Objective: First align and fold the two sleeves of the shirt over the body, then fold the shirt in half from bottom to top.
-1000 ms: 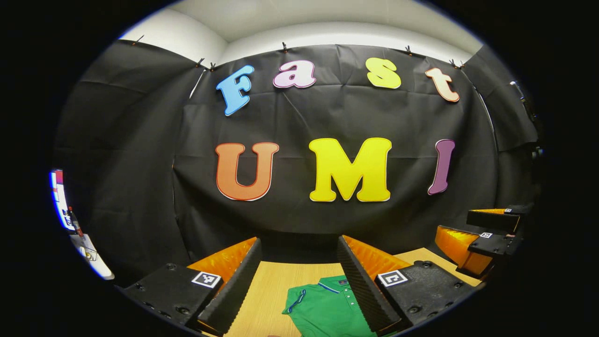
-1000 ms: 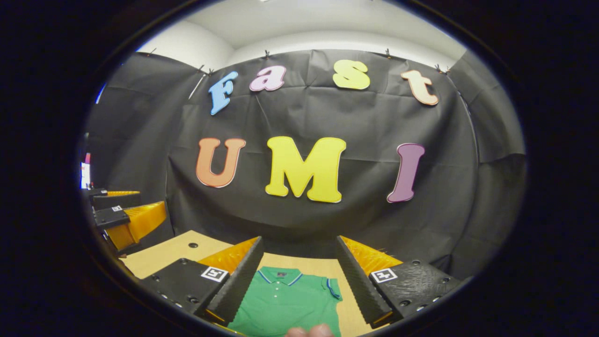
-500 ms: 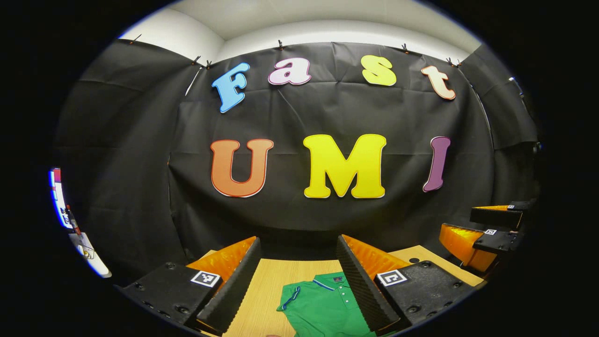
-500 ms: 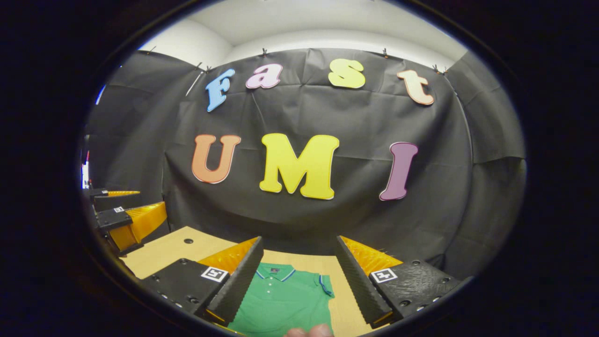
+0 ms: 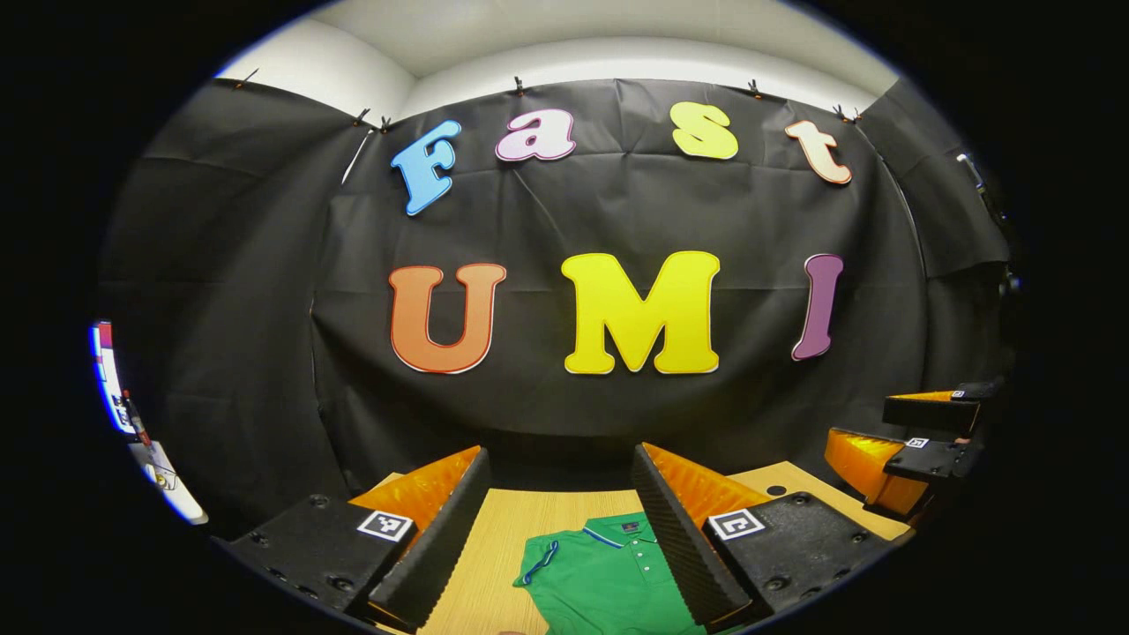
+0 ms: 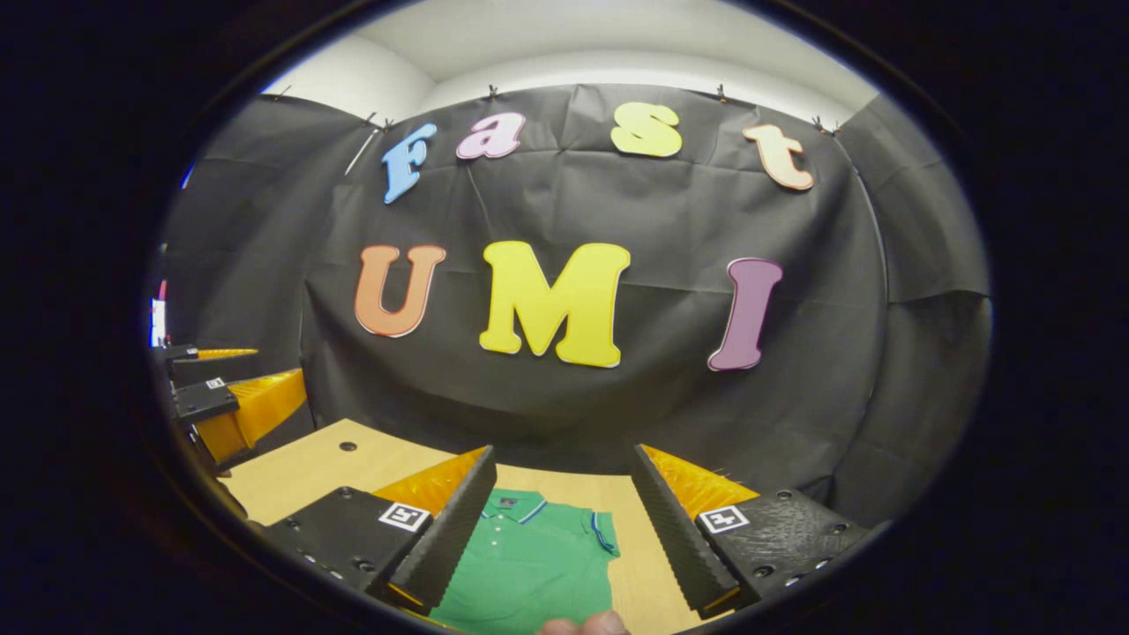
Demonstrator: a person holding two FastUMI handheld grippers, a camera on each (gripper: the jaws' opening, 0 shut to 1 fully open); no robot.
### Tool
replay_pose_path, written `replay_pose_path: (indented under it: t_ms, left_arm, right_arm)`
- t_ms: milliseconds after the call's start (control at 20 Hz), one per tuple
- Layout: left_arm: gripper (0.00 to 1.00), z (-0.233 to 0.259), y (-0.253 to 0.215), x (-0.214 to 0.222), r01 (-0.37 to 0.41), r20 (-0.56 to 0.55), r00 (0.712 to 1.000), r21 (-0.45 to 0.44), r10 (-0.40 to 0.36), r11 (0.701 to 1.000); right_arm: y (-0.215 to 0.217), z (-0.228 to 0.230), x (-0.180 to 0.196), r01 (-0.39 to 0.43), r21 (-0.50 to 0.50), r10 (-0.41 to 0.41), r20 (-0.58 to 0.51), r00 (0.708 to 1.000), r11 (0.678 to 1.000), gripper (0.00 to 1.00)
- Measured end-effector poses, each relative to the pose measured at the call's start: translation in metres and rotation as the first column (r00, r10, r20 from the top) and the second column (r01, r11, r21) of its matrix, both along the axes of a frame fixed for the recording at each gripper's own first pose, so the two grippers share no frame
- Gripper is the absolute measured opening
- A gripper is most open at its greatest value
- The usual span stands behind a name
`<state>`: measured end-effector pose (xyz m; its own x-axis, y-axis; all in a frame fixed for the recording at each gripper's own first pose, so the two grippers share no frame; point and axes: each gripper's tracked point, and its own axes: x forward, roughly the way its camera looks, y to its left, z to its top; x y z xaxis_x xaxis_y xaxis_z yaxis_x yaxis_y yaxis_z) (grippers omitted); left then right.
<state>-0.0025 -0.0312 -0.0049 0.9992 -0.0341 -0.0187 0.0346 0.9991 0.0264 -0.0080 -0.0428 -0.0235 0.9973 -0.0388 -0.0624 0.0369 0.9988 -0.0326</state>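
Lying flat on the wooden table (image 5: 494,564), green polo shirt (image 6: 529,564); left gripper (image 5: 560,547) and right gripper (image 6: 560,547) fingers wide, empty.

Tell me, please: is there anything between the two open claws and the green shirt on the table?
Nothing visible. The green shirt lies flat on the wooden table, with bare tabletop around it. Both the left claw and the right claw are open above it, holding nothing. A fingertip shows at the bottom edge of the right gripper view.
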Motion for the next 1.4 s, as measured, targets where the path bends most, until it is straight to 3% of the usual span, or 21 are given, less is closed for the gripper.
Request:
replay_pose_path:
  t_ms: [350, 650, 1150, 1400]
  left_arm:
    - [1.0, -0.006, -0.01, 0.008, -0.031, -0.023, 0.999, -0.012, 0.031, 0.999]
    - [1.0, 0.003, -0.018, 0.023, -0.064, -0.023, 0.998, -0.011, 0.064, 0.998]
    - [1.0, 0.0, -0.03, 0.045, -0.097, -0.038, 0.995, 0.014, 0.097, 0.995]
    - [1.0, -0.013, -0.034, 0.052, -0.132, -0.082, 0.988, 0.011, 0.133, 0.991]
  right_arm:
    - [-0.017, -0.044, 0.021, -0.043, -0.017, 0.041, -0.102, 0.994, 0.999, 0.95]
    - [-0.04, -0.104, 0.054, -0.08, -0.007, 0.076, -0.242, 0.967, 0.997, 0.95]
    - [-0.09, -0.214, 0.142, -0.085, -0.019, 0.068, -0.443, 0.894, 0.996, 0.96]
    - [-0.105, -0.278, 0.177, -0.109, -0.038, 0.072, -0.537, 0.84, 0.993, 0.95]
